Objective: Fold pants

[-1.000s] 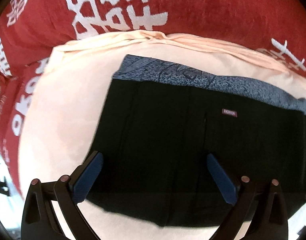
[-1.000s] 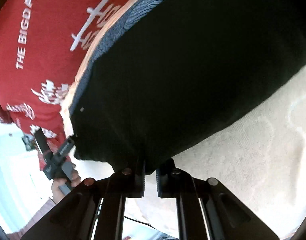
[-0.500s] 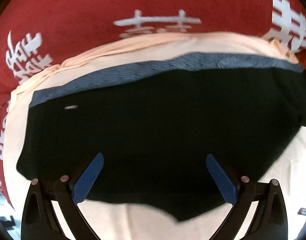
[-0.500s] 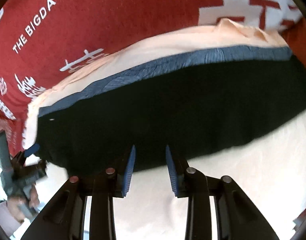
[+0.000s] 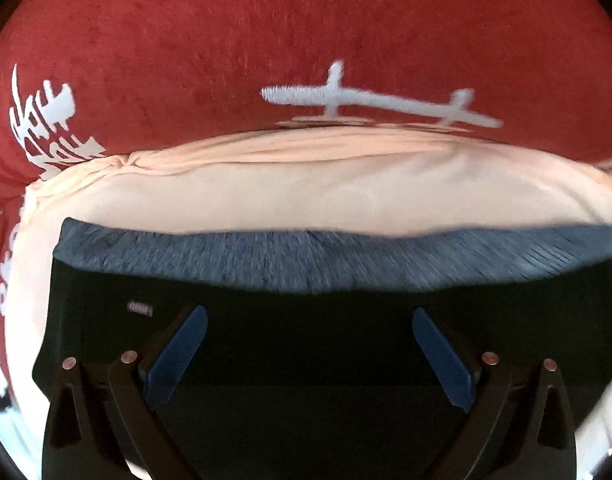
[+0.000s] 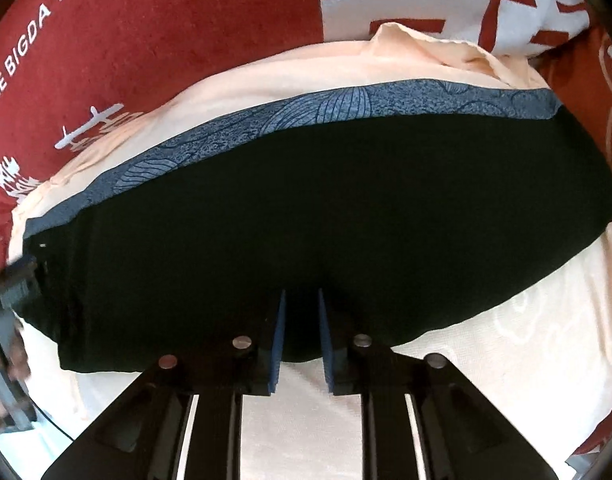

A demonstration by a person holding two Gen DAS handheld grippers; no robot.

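The black pants (image 5: 306,340) with a blue-grey patterned waistband (image 5: 306,260) lie folded flat on a cream blanket (image 5: 306,188). They also show in the right wrist view (image 6: 325,208), waistband (image 6: 325,108) at the far side. My left gripper (image 5: 307,320) is wide open over the pants, jaws apart and empty. My right gripper (image 6: 300,300) is open with a narrow gap, its tips over the pants' near edge, holding nothing. The left gripper (image 6: 14,280) shows blurred at the pants' left end in the right wrist view.
A red cover with white characters (image 5: 306,40) lies under and behind the blanket, also in the right wrist view (image 6: 146,40). A bunched blanket corner (image 6: 425,44) rises at the far right. Bare cream blanket (image 6: 525,320) lies right of the pants.
My right gripper let go of the pants' edge, opened slightly and now sits over the near edge. My left gripper moved right and forward over the pants, staying wide open.
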